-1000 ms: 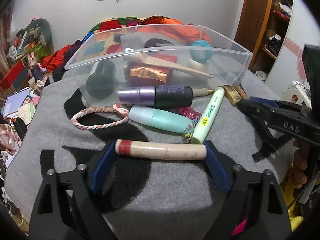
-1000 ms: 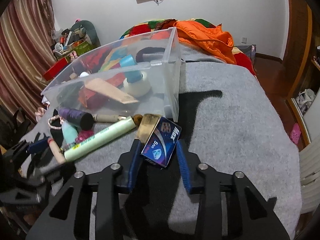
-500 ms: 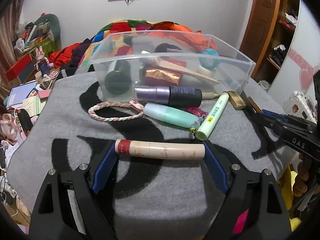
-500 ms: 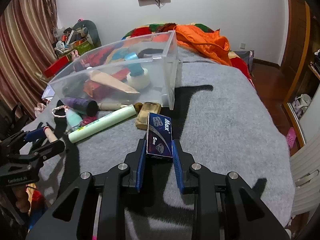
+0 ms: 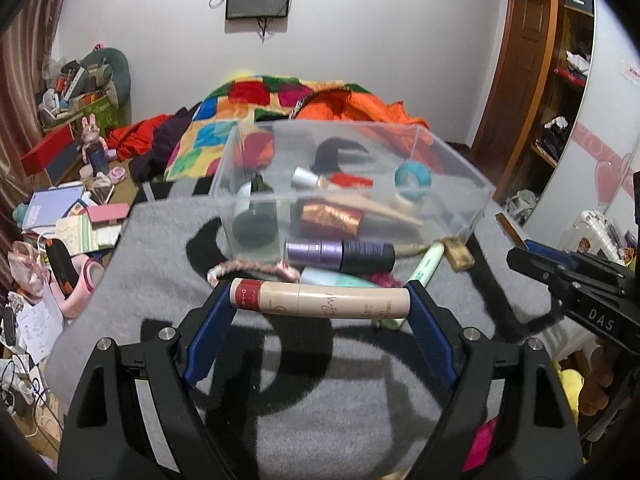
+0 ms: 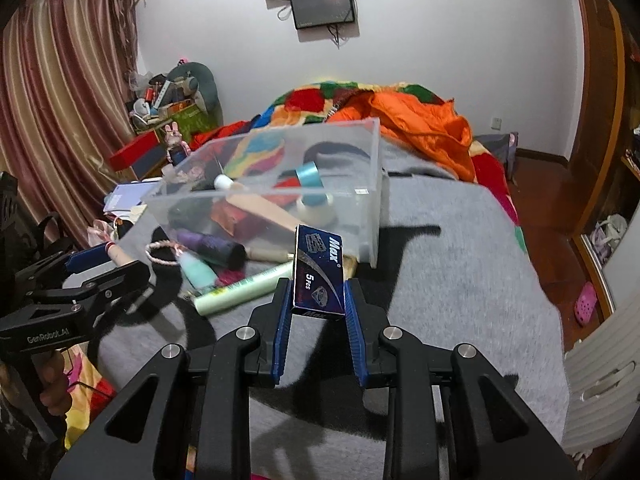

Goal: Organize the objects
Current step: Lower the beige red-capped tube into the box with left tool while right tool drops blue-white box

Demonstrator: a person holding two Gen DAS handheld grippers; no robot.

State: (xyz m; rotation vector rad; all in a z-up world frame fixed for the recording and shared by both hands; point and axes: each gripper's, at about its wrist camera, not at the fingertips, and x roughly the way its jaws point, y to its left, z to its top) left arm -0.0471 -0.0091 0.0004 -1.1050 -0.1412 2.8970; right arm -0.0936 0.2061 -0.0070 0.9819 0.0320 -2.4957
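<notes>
Since the earlier frames: both tongs raised off the bed, loads carried up. Left tongs [image 5: 320, 300] clenched end to end on beige tube [image 5: 320, 300], red-capped, level above grey blanket [image 5: 320, 400]. Right tongs [image 6: 318, 300] clamped on blue razor-blade box [image 6: 319, 270], upright, clear of the surface. Room: bedroom, white wall, wall monitor [image 6: 322, 4], curtain [image 6: 60, 100], floor clutter at left. Clear bin [image 5: 352, 184] on the blanket; its contents blurred. Before it: purple bottle [image 5: 340, 254], mint tube [image 5: 340, 278] partly hidden behind the held tube, green stick [image 6: 244, 286], braided cord [image 5: 248, 268].
</notes>
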